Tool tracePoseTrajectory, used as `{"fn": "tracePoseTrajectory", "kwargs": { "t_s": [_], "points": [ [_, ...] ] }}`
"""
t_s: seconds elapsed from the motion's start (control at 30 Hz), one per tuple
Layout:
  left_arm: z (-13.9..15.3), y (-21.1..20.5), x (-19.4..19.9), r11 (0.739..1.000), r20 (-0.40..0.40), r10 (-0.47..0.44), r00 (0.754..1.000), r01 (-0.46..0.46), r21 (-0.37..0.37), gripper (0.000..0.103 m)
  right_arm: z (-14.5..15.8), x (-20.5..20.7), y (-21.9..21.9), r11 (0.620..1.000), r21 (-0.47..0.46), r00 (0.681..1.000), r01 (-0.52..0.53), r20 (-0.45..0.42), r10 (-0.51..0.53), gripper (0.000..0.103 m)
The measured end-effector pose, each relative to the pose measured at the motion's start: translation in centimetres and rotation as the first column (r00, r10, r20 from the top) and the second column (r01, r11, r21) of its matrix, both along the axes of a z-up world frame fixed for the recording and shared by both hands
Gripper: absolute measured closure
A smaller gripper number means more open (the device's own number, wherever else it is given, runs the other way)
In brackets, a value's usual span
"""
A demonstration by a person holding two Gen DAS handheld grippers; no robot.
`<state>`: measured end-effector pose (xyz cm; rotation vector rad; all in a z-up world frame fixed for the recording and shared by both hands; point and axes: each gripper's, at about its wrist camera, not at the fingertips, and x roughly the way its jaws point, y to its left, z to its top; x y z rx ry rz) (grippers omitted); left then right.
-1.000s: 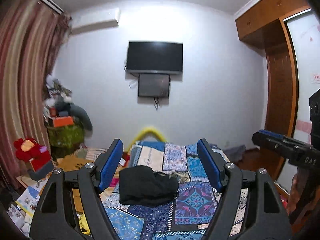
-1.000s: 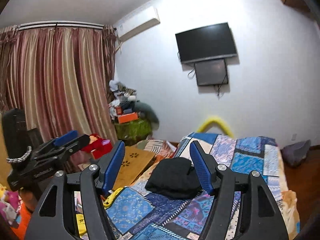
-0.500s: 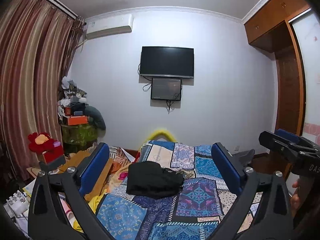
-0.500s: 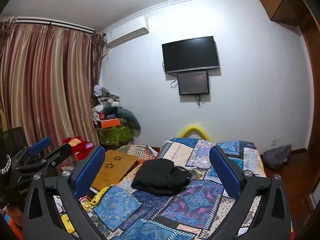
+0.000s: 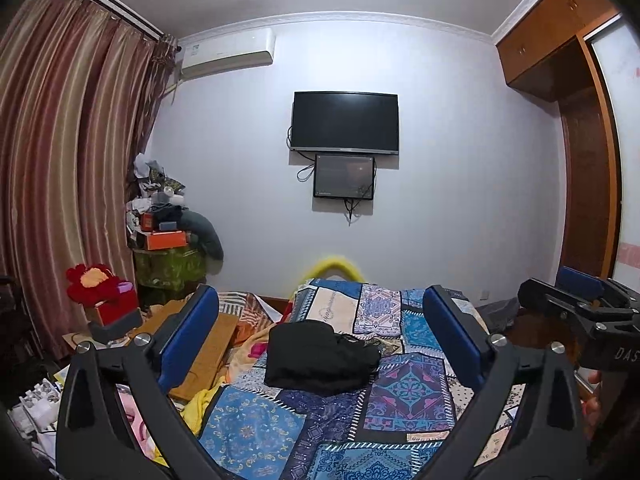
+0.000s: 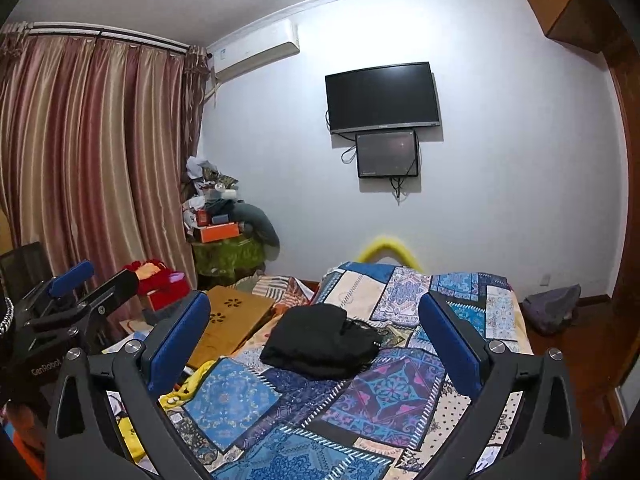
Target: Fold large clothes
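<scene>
Only our left view shows the wardrobe [image 5: 592, 184]; only our right view shows the grey bag [image 6: 554, 308]. Our left gripper [image 5: 320, 326] and right gripper [image 6: 316, 330] gape wide, holding nothing, above the bed [image 6: 248, 400], where the black garment [image 5: 320, 356] lies bundled.

Black garment [image 5: 320, 356], blue patchwork bedspread [image 5: 404, 396]
</scene>
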<state>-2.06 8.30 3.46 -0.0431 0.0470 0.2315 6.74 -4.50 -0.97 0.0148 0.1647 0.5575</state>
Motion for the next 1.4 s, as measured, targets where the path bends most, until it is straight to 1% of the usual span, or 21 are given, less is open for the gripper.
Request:
{"fn": "tracePoseTrajectory", "kwargs": {
  "t_s": [0.2, 0.67, 1.4],
  "points": [
    [-0.4, -0.2, 0.3, 1.0, -0.015, 0.007, 1.0, -0.007, 0.001, 0.001, 0.0, 0.0, -0.2, 1.0, -0.009, 1.0, 0.001, -0.017, -0.001, 0.0],
    [-0.9, 0.0, 0.6, 1.0, -0.034, 0.004, 0.999, -0.004, -0.02, 0.001, 0.5, -0.6, -0.1, 1.0, -0.024, 0.999, -0.003, -0.037, 0.002, 0.0],
    [-1.2, 0.1, 1.0, 0.999, -0.049, 0.006, 0.999, -0.008, -0.04, 0.001, 0.9, -0.6, 0.0, 0.999, -0.036, 0.999, -0.011, -0.049, 0.009, 0.0]
  ]
}}
